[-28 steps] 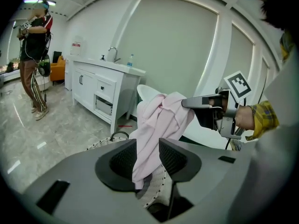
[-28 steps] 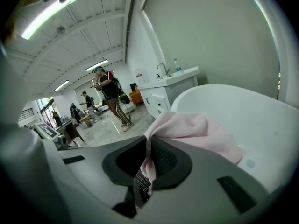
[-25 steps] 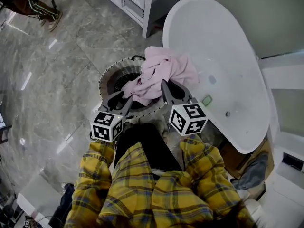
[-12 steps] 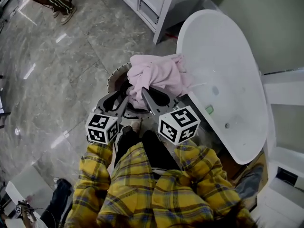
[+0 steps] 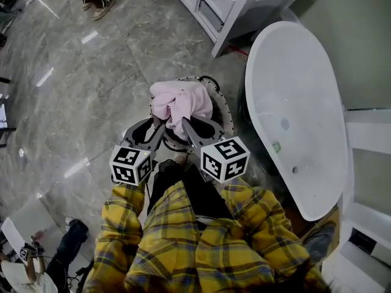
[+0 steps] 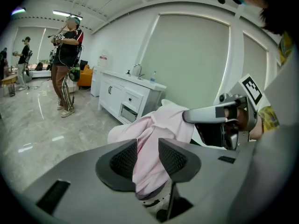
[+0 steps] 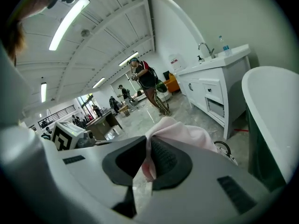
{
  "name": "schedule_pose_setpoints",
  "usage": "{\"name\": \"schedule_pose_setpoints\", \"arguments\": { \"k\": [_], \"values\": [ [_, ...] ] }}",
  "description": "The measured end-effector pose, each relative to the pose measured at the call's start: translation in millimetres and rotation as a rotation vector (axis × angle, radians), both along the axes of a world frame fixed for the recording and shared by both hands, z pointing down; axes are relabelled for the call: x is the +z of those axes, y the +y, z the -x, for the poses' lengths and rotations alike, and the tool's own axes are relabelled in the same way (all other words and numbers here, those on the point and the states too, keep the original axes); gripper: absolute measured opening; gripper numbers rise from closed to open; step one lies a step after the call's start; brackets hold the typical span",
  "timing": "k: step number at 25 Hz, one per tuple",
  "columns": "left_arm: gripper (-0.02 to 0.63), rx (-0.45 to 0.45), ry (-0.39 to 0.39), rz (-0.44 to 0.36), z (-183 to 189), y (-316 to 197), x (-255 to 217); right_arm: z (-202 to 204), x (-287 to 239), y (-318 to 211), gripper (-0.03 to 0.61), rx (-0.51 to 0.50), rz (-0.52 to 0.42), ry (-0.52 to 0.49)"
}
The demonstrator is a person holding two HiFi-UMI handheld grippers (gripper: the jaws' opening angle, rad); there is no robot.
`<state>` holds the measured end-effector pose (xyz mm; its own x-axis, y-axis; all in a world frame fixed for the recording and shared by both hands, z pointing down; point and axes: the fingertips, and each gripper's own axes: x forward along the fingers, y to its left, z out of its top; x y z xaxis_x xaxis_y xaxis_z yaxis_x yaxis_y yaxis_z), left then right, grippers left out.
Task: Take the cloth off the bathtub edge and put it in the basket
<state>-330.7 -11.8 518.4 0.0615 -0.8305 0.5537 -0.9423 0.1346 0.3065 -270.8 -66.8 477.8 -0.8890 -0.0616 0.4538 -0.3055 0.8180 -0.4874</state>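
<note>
white vanity cabinet [image 5: 235, 5], grey marble floor [image 5: 79, 90]

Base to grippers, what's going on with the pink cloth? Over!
Left gripper, right gripper: both clamped on pink cloth. Cloth off bathtub, over basket. Path clear.

Left gripper [image 6: 147, 148], right gripper [image 7: 145, 147]: jaws seemingly clamped.
</note>
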Motion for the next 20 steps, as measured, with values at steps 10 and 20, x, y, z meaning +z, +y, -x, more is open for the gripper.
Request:
{"name": "schedule_pose_setpoints", "arguments": {
  "k": [10,20],
  "values": [
    [0.155,0.058,0.043,0.095,-7.4,8.5,47.3,-28.2,104.0,-6.4,0.051,0.051,0.062,0.210],
    [0.155,0.109,0.032,0.183,-19.2,8.1,74.8,-63.6,149.6,-16.0,0.105,0.087,-0.027,0.421]
  ]
}}
